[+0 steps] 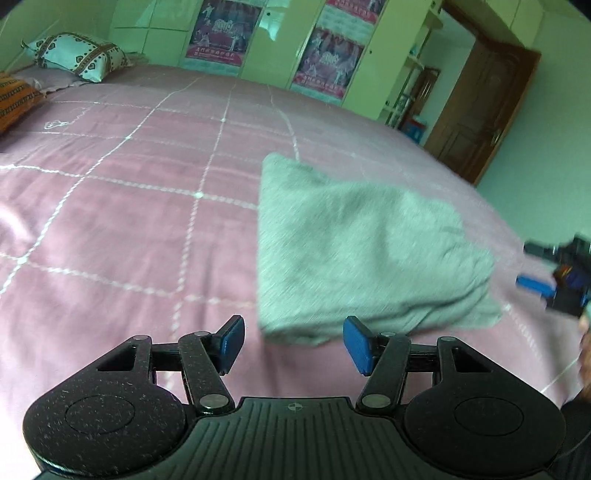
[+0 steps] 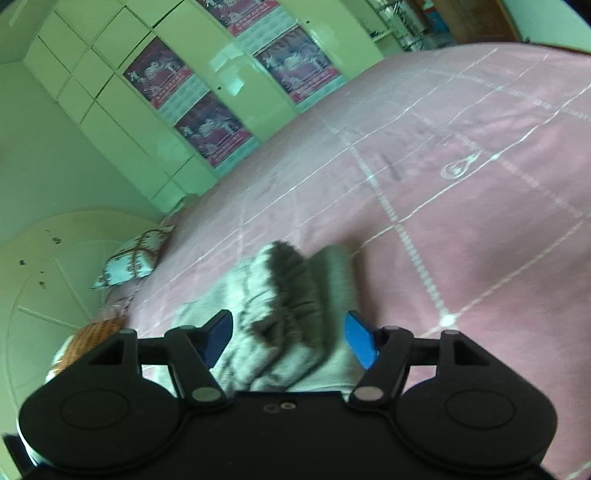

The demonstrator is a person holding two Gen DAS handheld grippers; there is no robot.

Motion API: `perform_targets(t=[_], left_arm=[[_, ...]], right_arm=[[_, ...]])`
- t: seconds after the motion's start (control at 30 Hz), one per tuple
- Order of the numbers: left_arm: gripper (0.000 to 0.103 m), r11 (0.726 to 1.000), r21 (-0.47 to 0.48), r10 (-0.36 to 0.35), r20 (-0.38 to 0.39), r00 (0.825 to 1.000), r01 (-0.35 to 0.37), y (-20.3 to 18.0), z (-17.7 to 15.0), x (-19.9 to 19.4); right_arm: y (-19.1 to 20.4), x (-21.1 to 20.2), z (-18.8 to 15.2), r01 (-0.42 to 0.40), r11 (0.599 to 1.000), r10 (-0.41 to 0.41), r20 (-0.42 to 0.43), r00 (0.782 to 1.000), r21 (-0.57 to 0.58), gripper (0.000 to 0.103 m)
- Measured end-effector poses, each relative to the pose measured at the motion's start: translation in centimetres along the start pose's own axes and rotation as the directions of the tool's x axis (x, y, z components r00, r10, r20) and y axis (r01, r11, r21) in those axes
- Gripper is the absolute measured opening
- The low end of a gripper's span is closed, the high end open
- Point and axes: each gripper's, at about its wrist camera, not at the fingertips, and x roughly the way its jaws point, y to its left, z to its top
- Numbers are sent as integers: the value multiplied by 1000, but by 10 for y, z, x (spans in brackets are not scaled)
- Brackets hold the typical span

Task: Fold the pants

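Observation:
Grey pants (image 1: 365,254) lie folded in a compact bundle on the pink bedspread (image 1: 129,221). My left gripper (image 1: 293,343) is open and empty, just short of the bundle's near edge. My right gripper (image 2: 288,339) is open, its blue pads either side of the bunched waistband end of the pants (image 2: 280,295), not closed on it. The right gripper also shows in the left wrist view (image 1: 554,273) at the far right, beside the bundle.
Pillows (image 1: 74,55) lie at the bed's head. Green wardrobe doors with posters (image 1: 221,33) stand behind the bed. A brown door (image 1: 480,110) is at the right. The bedspread (image 2: 480,184) stretches wide around the pants.

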Motion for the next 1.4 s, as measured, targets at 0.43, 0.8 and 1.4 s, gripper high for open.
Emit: perform_targets(t=[0.43, 0.8, 1.4], left_arm=[[59, 998, 23, 58, -33, 998, -57, 14, 5, 23], [59, 993, -73, 96, 45, 994, -92, 11, -2, 46], [51, 990, -79, 125, 78, 989, -119, 4, -4, 52]], right_arm=[[21, 24, -18, -48, 999, 50, -99, 994, 15, 41], [20, 40, -24, -69, 995, 77, -122, 990, 68, 36], [16, 44, -21, 60, 997, -57, -56, 997, 54, 13]])
